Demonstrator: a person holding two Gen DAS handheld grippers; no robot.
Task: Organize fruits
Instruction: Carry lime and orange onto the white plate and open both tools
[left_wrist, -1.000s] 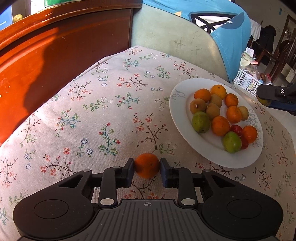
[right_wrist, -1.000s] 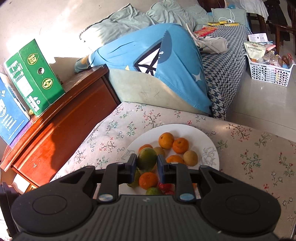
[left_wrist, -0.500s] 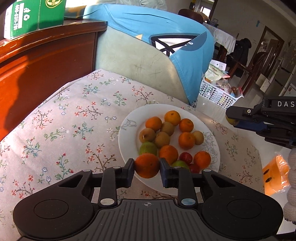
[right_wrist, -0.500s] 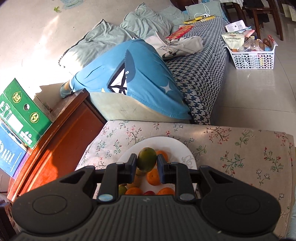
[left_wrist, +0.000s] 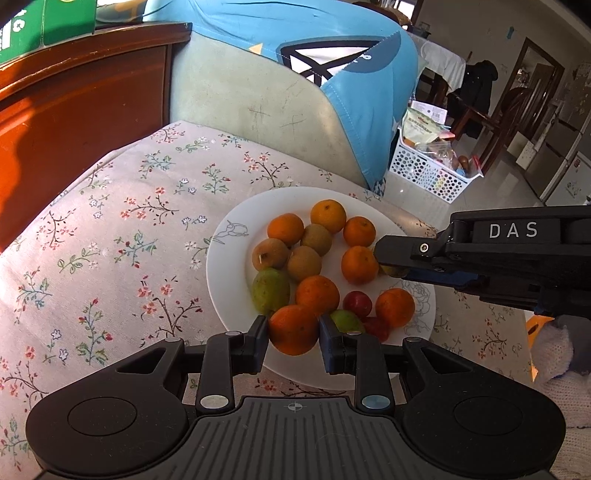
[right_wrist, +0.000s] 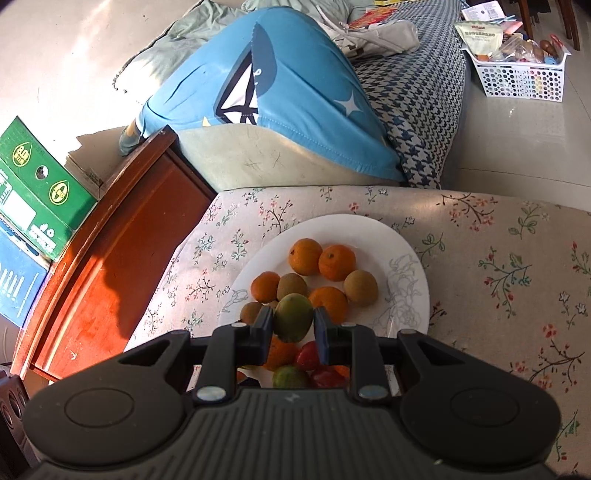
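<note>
A white plate on the floral tablecloth holds several oranges, brown kiwis, green mangoes and red plums. My left gripper is shut on an orange and holds it over the plate's near rim. My right gripper is shut on a green mango above the plate. In the left wrist view the right gripper reaches in from the right over the plate's far right side.
A red-brown wooden cabinet stands left of the table, with a green box on it. A sofa with a blue cloth lies behind. A white perforated basket sits on the floor.
My left gripper lifted the orange from the tablecloth and carried it right, over the plate's near rim. My right gripper rose with the mango, then came back down over the plate.
</note>
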